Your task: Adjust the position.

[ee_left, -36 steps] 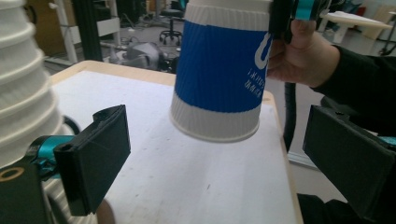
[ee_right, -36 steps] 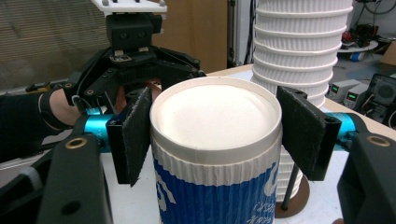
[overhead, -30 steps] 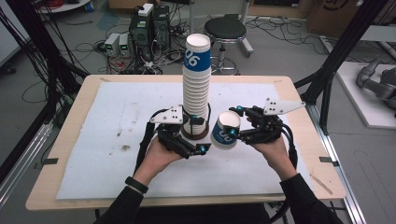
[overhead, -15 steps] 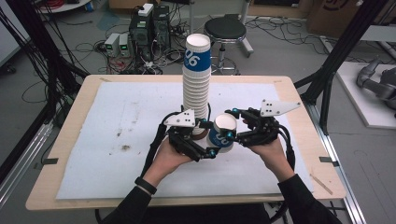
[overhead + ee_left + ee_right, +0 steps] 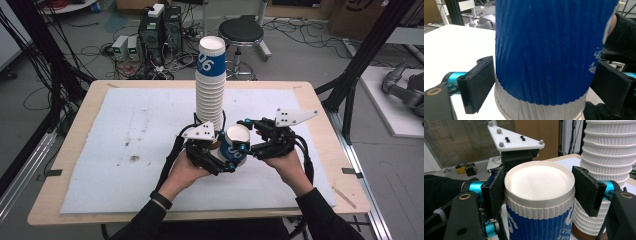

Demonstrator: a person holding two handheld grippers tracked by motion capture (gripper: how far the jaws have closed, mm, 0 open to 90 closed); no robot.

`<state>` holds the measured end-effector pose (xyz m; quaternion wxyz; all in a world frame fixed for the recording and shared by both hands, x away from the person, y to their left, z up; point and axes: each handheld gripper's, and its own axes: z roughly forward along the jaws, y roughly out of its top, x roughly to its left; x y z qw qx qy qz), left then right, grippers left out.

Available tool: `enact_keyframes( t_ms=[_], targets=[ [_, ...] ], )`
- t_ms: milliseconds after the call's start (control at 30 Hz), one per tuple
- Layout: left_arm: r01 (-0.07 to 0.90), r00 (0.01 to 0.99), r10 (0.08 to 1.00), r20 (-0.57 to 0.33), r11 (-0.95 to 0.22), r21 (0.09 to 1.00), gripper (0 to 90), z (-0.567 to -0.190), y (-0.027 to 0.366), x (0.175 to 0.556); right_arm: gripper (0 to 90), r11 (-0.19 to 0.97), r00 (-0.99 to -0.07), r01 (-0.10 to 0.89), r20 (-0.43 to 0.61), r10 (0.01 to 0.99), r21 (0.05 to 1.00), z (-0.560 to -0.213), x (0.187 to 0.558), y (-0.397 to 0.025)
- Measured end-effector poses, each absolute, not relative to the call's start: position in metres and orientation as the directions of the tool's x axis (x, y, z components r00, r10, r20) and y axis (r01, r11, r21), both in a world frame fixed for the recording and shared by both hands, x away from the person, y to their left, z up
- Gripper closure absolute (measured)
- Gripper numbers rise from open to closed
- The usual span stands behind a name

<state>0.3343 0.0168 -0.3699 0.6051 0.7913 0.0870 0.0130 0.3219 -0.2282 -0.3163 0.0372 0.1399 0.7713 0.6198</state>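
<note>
Both the left gripper (image 5: 227,167) and right gripper (image 5: 243,141) clamp the blue cup (image 5: 234,146); unequal pulling may crush it or topple the cup stack (image 5: 210,85) just beside.

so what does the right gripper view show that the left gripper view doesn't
The right gripper view alone shows the cup's white bottom with its rim, the tall stack of cups behind it, and the left hand-held gripper's grey plate. The left gripper view alone shows the blue ribbed wall up close and the white table cover. Both show the same blue cup between a pair of black jaws, though neither settles whether those jaws press it.
</note>
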Motion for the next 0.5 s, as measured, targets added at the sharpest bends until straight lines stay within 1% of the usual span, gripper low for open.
enact_keyframes(
  t_ms=[200, 500],
  targets=[
    [0.114, 0.986, 0.148, -0.077, -0.258, 0.96, 17.3, -0.3701, 0.0173, 0.3341, 31.0, 0.195, -0.959, 0.167, 0.113, 0.261, 0.966, -0.3173, 0.3228, -0.2279],
    [0.107, 0.987, 0.146, -0.07, -0.265, 0.958, 19.6, -0.3693, 0.0185, 0.3337, 30.8, 0.2, -0.96, 0.167, 0.113, 0.256, 0.966, -0.3173, 0.323, -0.228]
  ],
)
